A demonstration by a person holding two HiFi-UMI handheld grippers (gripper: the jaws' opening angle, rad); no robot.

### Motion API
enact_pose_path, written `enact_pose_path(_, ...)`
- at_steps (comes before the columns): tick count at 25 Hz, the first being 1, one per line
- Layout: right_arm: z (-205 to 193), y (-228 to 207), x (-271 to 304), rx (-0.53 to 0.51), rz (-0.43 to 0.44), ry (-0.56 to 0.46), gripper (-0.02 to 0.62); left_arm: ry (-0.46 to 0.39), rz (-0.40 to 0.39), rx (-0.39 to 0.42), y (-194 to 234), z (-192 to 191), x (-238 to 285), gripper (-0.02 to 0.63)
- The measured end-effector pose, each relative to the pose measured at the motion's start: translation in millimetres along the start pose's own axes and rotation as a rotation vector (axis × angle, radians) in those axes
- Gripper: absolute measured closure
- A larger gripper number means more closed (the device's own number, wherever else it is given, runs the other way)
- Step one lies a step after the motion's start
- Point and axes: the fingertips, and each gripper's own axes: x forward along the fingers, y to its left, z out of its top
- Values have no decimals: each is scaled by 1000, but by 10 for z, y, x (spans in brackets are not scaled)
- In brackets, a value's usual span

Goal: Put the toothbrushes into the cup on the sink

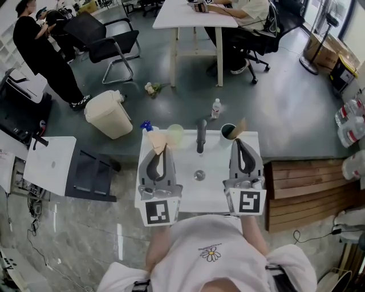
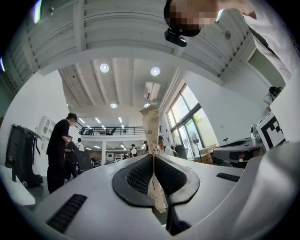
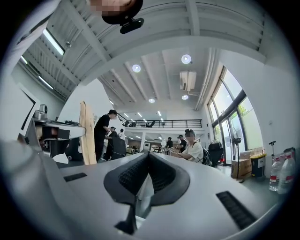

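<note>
A white sink [image 1: 171, 197] with a dark tap [image 1: 201, 134] lies below me. A pale green cup [image 1: 175, 134] stands on its back rim left of the tap, and a dark green cup [image 1: 227, 132] to the right. My left gripper [image 1: 163, 150] is shut on a toothbrush in a tan paper pack [image 1: 156, 141], which sticks up past the jaws [image 2: 151, 129]. My right gripper [image 1: 236, 142] is shut on a second tan pack [image 1: 240, 126], close beside the dark cup. In the right gripper view the jaws [image 3: 149, 155] are pressed together, with the left pack [image 3: 86, 133] at the side.
A blue item [image 1: 146, 125] stands at the sink's back left corner. On the floor beyond are a beige bin [image 1: 108, 114], a water bottle [image 1: 216, 108], a black chair [image 1: 108, 43] and a white table [image 1: 194, 17]. A wooden bench [image 1: 308, 191] lies at the right.
</note>
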Motion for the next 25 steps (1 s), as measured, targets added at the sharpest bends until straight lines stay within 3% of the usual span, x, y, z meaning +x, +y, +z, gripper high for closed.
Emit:
enact_pose_path(17, -97, -25, 5, 14, 3, 32, 584, 14, 7, -2, 12, -102, 15, 583)
enact_pose_path(25, -158, -44, 20, 21, -1, 64, 584, 10, 6, 79, 258, -157, 450, 583)
